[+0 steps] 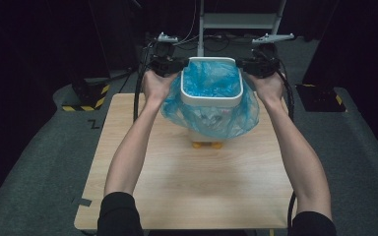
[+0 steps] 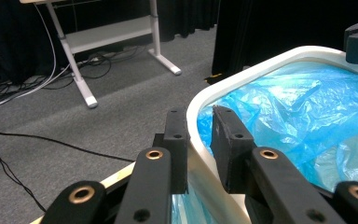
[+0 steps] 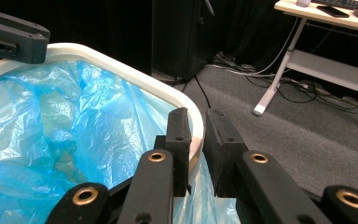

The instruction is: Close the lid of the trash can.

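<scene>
Basically you've got both claws clamped on the white bin rim [image 1: 210,102]: left gripper [image 2: 200,140] pinches the left side, right gripper [image 3: 196,142] the right side, jaws nearly closed with rim and blue bag [image 1: 211,81] between them. Bin stands upright at the table's [image 1: 187,187] far middle, mouth up, squarely between your hands, each equally near. Long axis looks vertical.

Lower bin [image 1: 204,132] body veiled by blue bag [image 1: 236,115]
</scene>
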`<action>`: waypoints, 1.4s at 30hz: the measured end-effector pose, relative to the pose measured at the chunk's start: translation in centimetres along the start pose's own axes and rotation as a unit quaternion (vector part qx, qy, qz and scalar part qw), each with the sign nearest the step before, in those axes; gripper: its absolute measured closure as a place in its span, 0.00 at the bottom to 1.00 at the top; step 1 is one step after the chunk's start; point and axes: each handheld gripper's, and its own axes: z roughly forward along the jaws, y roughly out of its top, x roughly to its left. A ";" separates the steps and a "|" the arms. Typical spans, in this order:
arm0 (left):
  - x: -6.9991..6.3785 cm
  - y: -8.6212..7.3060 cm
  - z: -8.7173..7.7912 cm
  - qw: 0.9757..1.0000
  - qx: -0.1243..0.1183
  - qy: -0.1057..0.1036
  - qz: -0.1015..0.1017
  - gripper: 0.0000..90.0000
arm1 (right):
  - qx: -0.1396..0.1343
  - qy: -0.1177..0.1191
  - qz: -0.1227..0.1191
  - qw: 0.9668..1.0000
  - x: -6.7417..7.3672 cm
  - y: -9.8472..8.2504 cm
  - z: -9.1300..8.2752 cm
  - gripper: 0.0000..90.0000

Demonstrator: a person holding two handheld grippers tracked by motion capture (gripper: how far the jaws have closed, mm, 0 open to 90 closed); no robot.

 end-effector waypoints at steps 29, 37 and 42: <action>-0.7 -1.6 -2.9 1.000 -0.022 -0.014 0.010 0.75 | -0.009 0.021 -0.003 1.000 0.3 -0.9 -1.5 0.88; -0.8 -1.9 -2.9 1.000 -0.025 -0.015 0.012 0.76 | -0.012 0.028 -0.001 1.000 0.2 -1.2 -1.5 0.88; -0.8 -2.1 -2.9 0.999 -0.028 -0.018 0.012 0.77 | -0.014 0.032 0.003 0.999 0.1 -1.4 -1.5 0.88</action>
